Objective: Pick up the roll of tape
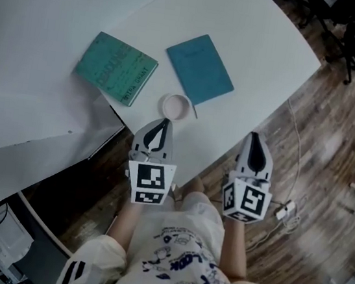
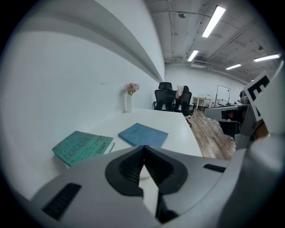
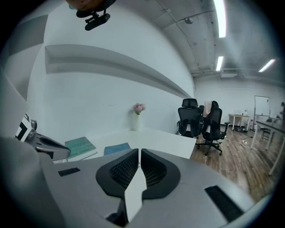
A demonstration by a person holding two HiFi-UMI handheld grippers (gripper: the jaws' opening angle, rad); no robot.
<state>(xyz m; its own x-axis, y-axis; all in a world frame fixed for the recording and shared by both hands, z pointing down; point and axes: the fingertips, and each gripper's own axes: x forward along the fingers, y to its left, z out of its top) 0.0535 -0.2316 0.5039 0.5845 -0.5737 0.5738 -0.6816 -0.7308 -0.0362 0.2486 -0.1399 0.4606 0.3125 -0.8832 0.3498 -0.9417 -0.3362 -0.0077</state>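
Head view: roll of tape (image 1: 175, 106) lies flat at 12 o'clock of left gripper (image 1: 161, 124), jaws closed empty like right gripper (image 1: 254, 139); looks light, rigid, smooth ring, best pinched across one wall.

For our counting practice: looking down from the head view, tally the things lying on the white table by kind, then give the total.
Books: 2 (green book, blue notebook)
Roll of tape: 1
Thin pen-like stick: 1
Total: 4
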